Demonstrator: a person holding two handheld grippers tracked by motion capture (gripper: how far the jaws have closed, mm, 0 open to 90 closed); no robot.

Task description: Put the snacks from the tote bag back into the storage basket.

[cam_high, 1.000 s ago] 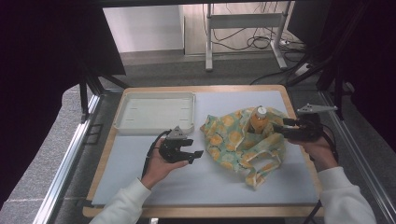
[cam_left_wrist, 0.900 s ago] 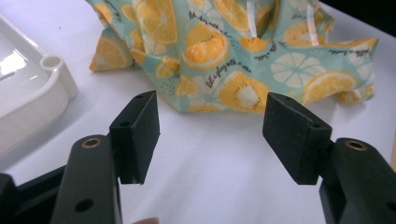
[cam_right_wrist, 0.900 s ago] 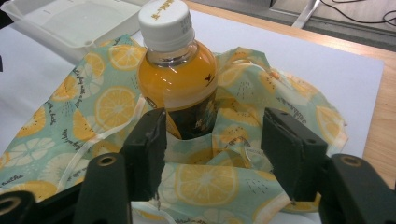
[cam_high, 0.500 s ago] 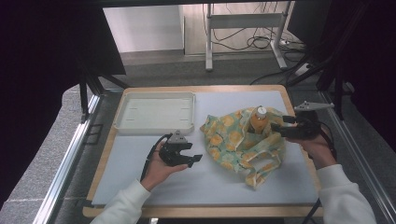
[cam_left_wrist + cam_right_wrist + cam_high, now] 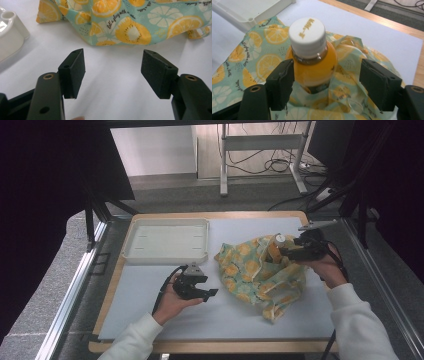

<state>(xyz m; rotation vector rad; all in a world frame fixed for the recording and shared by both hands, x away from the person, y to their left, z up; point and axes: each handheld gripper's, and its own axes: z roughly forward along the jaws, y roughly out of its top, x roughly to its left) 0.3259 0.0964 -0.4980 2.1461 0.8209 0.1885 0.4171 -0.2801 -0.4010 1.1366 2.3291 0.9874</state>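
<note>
I have the right gripper (image 5: 327, 75) at the orange juice bottle (image 5: 312, 60), which stands upright inside the citrus-print cloth bag (image 5: 257, 270) on the right half of the desk (image 5: 165, 290). Its jaws are wide; the left one is just beside the bottle's shoulder, the right one well apart from it. My left gripper (image 5: 112, 70) hovers low over the white mat, jaws wide with nothing between them, pointing at the bag's near edge. A white tray (image 5: 165, 242) sits left of the bag.
</note>
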